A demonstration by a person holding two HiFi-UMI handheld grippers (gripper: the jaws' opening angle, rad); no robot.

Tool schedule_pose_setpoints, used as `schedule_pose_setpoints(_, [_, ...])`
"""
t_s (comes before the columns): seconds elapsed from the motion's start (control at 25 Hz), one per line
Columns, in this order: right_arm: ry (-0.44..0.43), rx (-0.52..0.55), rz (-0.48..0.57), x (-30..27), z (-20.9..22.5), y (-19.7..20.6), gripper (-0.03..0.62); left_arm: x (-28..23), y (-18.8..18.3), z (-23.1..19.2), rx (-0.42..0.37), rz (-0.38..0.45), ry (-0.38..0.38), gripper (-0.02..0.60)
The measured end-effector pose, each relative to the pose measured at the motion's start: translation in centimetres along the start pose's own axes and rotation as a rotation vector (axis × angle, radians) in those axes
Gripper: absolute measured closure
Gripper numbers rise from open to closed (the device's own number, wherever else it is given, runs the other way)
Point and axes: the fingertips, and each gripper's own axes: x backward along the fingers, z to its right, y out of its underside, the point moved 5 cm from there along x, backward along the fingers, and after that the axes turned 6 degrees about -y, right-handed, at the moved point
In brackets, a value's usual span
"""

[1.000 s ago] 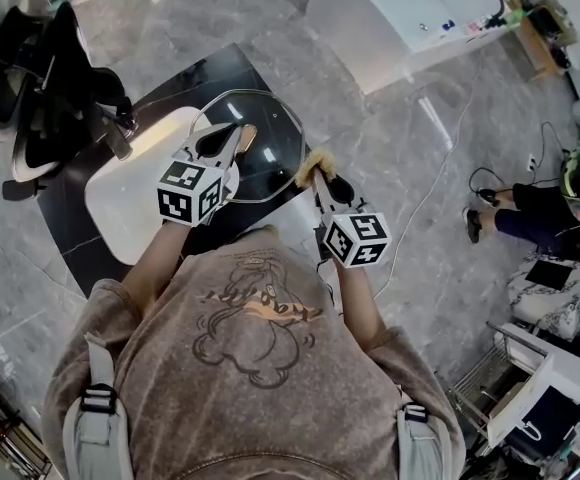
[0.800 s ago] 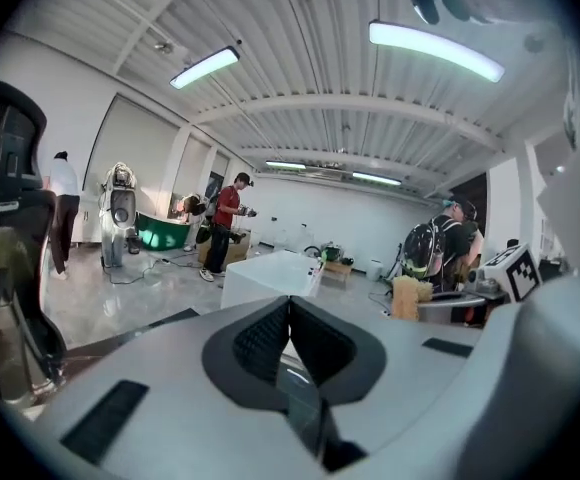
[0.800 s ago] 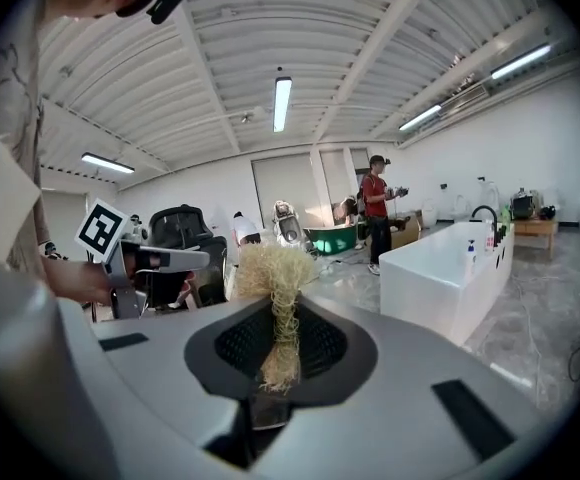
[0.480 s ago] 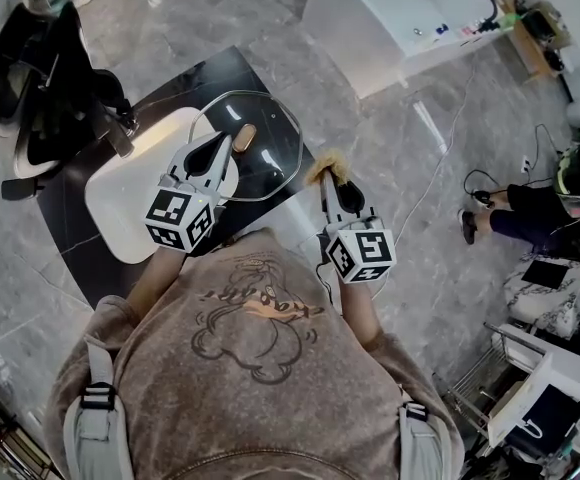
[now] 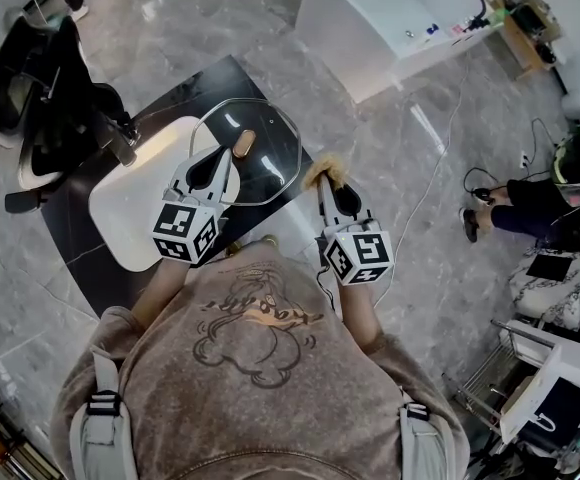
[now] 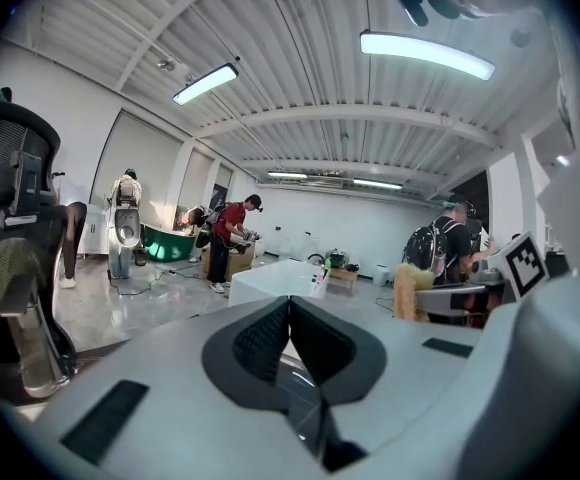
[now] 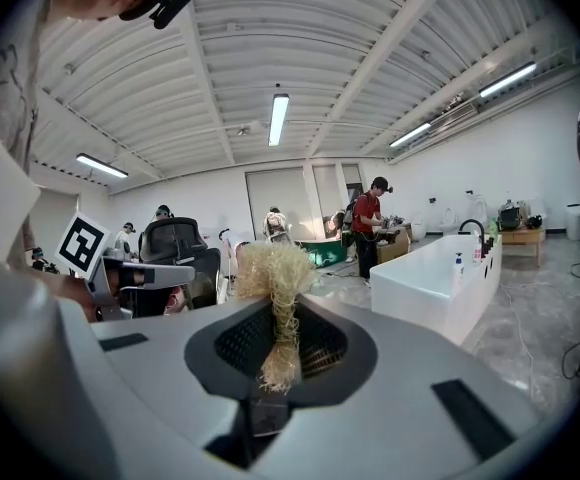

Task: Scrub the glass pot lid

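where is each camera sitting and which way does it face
Head view: on the person's head, looking steeply down at the glass pot lid and white sink; shoulders, forearms, left gripper and right gripper show.
Left gripper view: on the left gripper, looking roughly level across the room; its shut jaws show.
Right gripper view: on the right gripper, facing the room; its jaws grip the straw scrubber.
Shared: both gripper views show the white tub and the person in red.
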Motion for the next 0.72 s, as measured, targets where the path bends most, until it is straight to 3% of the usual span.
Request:
schedule_pose_setpoints(0.36, [-0.009,-0.011,-0.022,0.3,-1.1,0.9,0.546,1.2,0.7,-0.7,0.036,-0.012,-0.035,0.565])
schedule_pose_setpoints(0.72, [-0.016,-0.014,-0.033,0.5,-2.4,1.1,0.546,2.3,1.0,-0.6,0.022,-0.033,-0.031,0.565])
